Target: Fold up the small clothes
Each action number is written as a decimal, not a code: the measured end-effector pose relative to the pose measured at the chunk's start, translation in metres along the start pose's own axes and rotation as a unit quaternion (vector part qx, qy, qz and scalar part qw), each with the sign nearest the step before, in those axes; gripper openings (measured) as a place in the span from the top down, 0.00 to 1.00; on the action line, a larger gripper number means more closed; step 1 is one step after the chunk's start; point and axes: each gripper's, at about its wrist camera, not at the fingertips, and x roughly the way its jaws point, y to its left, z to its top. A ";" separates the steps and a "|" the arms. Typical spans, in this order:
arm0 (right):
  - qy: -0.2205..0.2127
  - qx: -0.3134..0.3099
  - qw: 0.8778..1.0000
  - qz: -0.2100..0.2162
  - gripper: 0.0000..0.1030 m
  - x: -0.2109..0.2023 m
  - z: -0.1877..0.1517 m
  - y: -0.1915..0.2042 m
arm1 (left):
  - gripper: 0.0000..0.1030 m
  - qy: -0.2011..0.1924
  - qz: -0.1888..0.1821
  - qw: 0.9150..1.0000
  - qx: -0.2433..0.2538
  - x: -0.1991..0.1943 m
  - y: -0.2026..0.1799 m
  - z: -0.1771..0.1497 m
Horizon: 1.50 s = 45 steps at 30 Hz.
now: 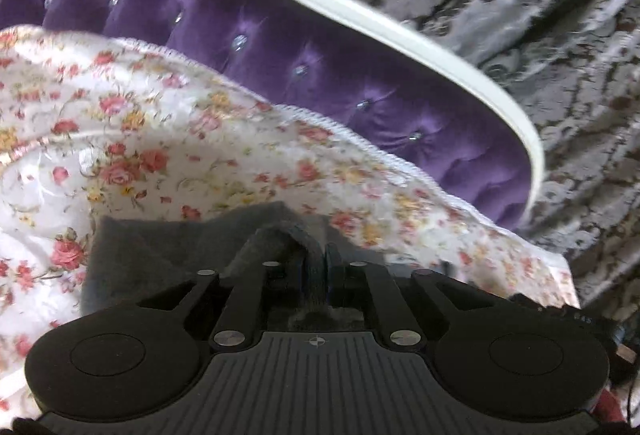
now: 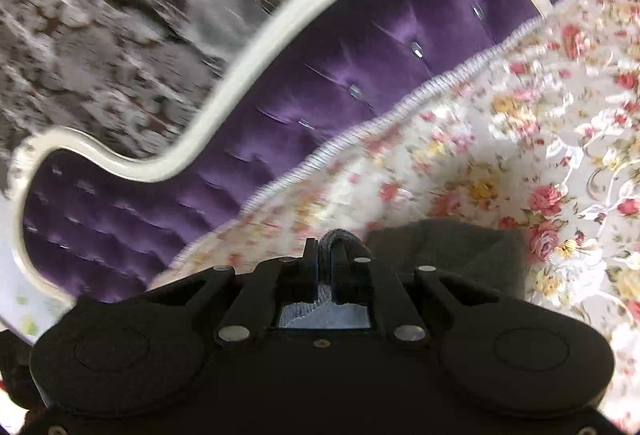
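Left gripper (image 1: 316, 263) and right gripper (image 2: 332, 255) each pinch edge of small dark grey knit garment (image 1: 160, 255), over floral bedspread (image 1: 200, 139), purple tufted headboard (image 1: 320, 55) behind.

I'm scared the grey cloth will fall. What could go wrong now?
1. The left gripper has only a thin fold of the grey cloth between its fingers; it might slip out.
2. The right gripper pinches just an edge too, so pulling could stretch the cloth crooked.
3. The flowery bedspread is bumpy, so the fold may wrinkle.
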 end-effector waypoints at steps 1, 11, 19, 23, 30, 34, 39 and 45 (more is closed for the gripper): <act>0.004 -0.002 1.000 -0.009 0.84 0.006 -0.001 -0.002 | 0.63 0.002 0.002 1.000 -0.004 0.004 0.004 0.000; -0.005 -0.065 0.998 -0.024 0.24 -0.017 -0.001 0.004 | 0.31 -0.036 0.033 0.992 0.113 -0.039 -0.012 -0.007; 0.048 -0.180 0.980 -0.064 0.37 -0.015 -0.024 0.023 | 0.31 -0.015 0.074 0.978 0.195 -0.035 -0.014 -0.051; 0.053 -0.208 0.972 -0.091 0.61 -0.007 -0.031 0.027 | 0.31 -0.001 0.089 0.985 0.149 -0.023 0.010 -0.050; 0.031 -0.226 0.962 -0.148 0.89 -0.008 -0.029 0.024 | 0.31 -0.004 0.092 0.986 0.136 -0.025 0.017 -0.042; 0.040 -0.221 0.963 -0.152 0.86 -0.003 -0.033 0.018 | 0.31 -0.002 0.108 0.987 0.119 -0.019 0.023 -0.031; 0.041 -0.215 0.965 -0.148 0.78 -0.004 -0.033 0.019 | 0.31 0.020 0.131 0.983 0.127 -0.002 0.025 -0.011; 0.030 -0.205 0.968 -0.143 0.58 -0.010 -0.030 0.015 | 0.31 0.003 0.172 0.976 0.130 -0.007 0.020 0.002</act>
